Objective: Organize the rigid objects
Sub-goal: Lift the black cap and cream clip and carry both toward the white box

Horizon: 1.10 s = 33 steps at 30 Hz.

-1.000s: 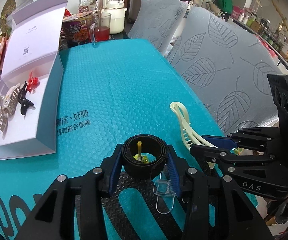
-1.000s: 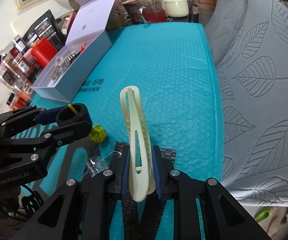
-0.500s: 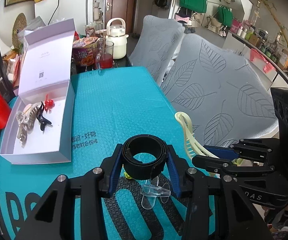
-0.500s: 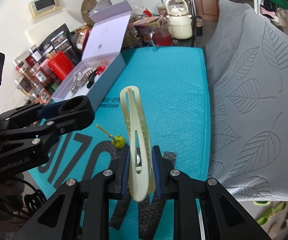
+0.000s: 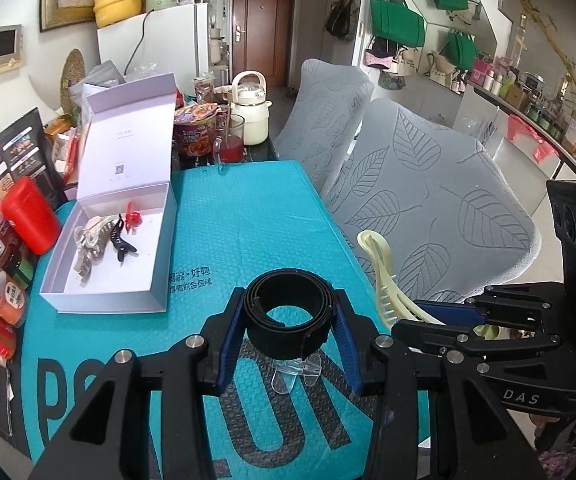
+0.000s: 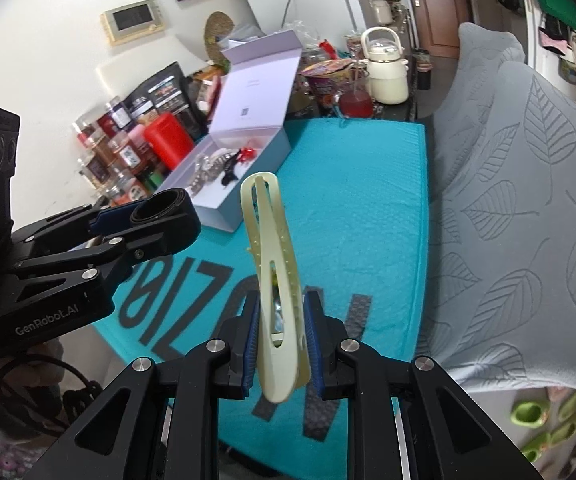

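Observation:
My left gripper point(image 5: 290, 328) is shut on a black coiled band point(image 5: 288, 320), held well above the teal mat point(image 5: 247, 216). My right gripper point(image 6: 279, 344) is shut on a cream banana hair clip point(image 6: 275, 272), upright above the mat; that clip also shows at the right of the left wrist view point(image 5: 384, 276). The left gripper with the band shows in the right wrist view point(image 6: 159, 216). An open white box point(image 5: 127, 248) at the mat's left holds several hair clips point(image 5: 103, 236). A clear clip point(image 5: 296, 372) lies on the mat below the band.
Jars and a red canister point(image 5: 29, 216) line the mat's left edge. A white kettle point(image 5: 249, 108), a noodle cup point(image 5: 195, 136) and a red drink glass point(image 5: 231, 144) stand behind the mat. Grey leaf-patterned chairs point(image 5: 428, 200) stand along the right.
Both grippers have risen and pulled back from the mat with the band and the cream clip still held. The yellow-green pin has gone from view behind them.

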Each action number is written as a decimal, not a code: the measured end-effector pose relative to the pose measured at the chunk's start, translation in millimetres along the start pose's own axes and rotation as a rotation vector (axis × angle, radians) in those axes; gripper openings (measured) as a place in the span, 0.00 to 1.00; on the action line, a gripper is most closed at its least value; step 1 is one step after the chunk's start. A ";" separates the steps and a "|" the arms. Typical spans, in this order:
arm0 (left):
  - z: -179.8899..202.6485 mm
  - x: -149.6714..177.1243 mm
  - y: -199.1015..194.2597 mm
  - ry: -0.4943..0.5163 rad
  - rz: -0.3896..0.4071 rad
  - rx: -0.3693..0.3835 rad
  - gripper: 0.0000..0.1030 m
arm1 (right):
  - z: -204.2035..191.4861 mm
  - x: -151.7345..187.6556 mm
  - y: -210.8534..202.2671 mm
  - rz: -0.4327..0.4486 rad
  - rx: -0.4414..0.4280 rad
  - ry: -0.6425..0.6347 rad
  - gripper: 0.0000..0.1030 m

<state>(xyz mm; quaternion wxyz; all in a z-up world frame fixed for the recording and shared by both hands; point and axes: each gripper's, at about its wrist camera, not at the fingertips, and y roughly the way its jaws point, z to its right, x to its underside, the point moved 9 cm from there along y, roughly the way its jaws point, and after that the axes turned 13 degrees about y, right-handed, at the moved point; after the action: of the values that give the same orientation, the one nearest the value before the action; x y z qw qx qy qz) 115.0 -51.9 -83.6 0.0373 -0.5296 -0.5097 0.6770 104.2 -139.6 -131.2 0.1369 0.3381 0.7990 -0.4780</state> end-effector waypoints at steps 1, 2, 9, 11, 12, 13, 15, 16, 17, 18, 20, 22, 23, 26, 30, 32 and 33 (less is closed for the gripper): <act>1.1 1.4 -3.6 -0.005 0.003 -0.008 0.41 | -2.0 1.9 -2.4 -0.001 -0.006 -0.010 0.21; 2.5 3.2 -7.3 -0.011 0.006 -0.016 0.41 | -3.3 3.5 -4.4 -0.003 -0.012 -0.019 0.21; 7.6 21.7 -26.3 -0.074 0.001 -0.063 0.41 | -16.4 19.1 -18.7 -0.023 -0.058 -0.078 0.21; 6.9 27.3 -31.2 -0.097 -0.001 -0.075 0.41 | -22.2 23.9 -20.5 -0.035 -0.073 -0.096 0.21; 6.0 30.6 -34.3 -0.107 -0.003 -0.084 0.41 | -24.9 26.3 -20.9 -0.040 -0.081 -0.104 0.21; 4.8 33.5 -36.5 -0.113 -0.005 -0.092 0.41 | -27.8 28.5 -20.7 -0.047 -0.087 -0.114 0.21; 0.4 38.6 -40.4 -0.129 -0.008 -0.105 0.41 | -33.6 33.2 -19.2 -0.062 -0.096 -0.134 0.21; -2.1 41.4 -42.1 -0.137 -0.009 -0.108 0.41 | -36.4 35.0 -18.2 -0.067 -0.100 -0.141 0.21; -5.0 44.6 -43.4 -0.144 -0.011 -0.112 0.41 | -39.7 36.5 -17.1 -0.072 -0.105 -0.148 0.21; -8.8 48.2 -44.6 -0.152 -0.012 -0.116 0.41 | -43.8 37.8 -16.1 -0.074 -0.110 -0.156 0.21; -15.8 55.0 -46.4 -0.162 -0.016 -0.123 0.41 | -52.1 40.3 -13.6 -0.078 -0.121 -0.172 0.21; -23.8 62.4 -48.3 -0.173 -0.024 -0.132 0.41 | -61.2 42.2 -8.3 -0.086 -0.129 -0.188 0.21; -28.6 65.8 -48.9 -0.181 -0.030 -0.134 0.41 | -65.6 43.1 -5.3 -0.091 -0.132 -0.192 0.21; -44.0 75.5 -51.7 -0.197 -0.041 -0.137 0.41 | -80.4 46.4 4.2 -0.111 -0.142 -0.199 0.21; -67.6 87.6 -53.7 -0.208 -0.056 -0.132 0.41 | -102.9 49.7 19.3 -0.132 -0.148 -0.206 0.21; -79.6 92.8 -54.5 -0.205 -0.065 -0.131 0.41 | -113.5 49.4 26.6 -0.139 -0.149 -0.206 0.21; -84.4 94.7 -54.5 -0.203 -0.069 -0.129 0.41 | -117.7 49.6 29.4 -0.141 -0.149 -0.206 0.21</act>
<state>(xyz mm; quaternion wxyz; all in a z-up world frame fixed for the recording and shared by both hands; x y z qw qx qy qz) 110.8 84.9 -101.4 -0.0256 -0.4419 -0.5713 0.6912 99.8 -9.2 -118.4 0.2090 0.2191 0.8358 -0.4580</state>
